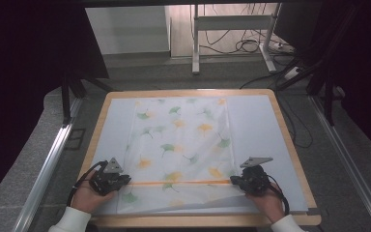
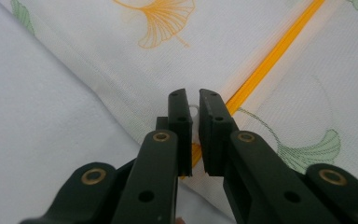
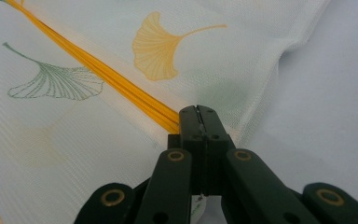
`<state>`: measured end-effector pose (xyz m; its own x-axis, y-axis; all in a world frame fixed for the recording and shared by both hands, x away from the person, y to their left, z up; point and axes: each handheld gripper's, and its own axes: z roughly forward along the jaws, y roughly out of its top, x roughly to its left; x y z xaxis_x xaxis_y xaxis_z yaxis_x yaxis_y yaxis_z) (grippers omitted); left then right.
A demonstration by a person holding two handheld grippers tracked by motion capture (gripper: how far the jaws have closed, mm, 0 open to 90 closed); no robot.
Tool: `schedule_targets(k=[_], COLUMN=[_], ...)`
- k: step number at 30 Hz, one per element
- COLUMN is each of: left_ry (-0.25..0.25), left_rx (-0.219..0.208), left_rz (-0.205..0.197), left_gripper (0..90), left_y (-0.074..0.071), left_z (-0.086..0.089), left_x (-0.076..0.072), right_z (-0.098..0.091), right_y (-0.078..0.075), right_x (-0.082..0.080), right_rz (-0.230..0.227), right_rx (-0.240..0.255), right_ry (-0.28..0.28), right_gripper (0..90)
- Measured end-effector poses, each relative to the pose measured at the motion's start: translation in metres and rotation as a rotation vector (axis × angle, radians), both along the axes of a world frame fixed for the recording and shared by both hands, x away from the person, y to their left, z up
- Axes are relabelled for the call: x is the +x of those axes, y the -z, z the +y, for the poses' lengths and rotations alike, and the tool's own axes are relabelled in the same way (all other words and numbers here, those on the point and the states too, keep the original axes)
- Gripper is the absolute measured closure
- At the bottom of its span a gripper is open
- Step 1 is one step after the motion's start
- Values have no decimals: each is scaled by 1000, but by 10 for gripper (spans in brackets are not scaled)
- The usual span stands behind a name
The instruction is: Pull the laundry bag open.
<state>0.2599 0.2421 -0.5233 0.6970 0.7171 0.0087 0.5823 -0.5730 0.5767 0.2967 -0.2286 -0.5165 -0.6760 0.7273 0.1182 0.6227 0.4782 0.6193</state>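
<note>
A white mesh bag printed with green and yellow ginkgo leaves lies flat in the middle of the surface, an orange zipper running across it near the person's edge; I can read no writing on it. The left claw sits at the zipper's left end, and its own view shows the jaws nearly together around a small white pull. The right claw, seen close, is clamped tight on the zipper's right end.
</note>
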Motion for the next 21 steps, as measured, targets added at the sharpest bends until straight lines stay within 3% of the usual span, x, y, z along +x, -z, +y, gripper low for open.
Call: schedule_targets(k=[11,21], left_ry=[-16,-9], left_rx=[-22,-20], left_rz=[0,-6], left_gripper=[848,847], left_y=[1,3], left_z=[13,12], left_x=[-3,-4], right_z=[0,0], right_y=[0,0], right_x=[0,0], right_rz=[1,-1], right_rx=[-2,-2], right_ry=[0,0], right_gripper=[894,894])
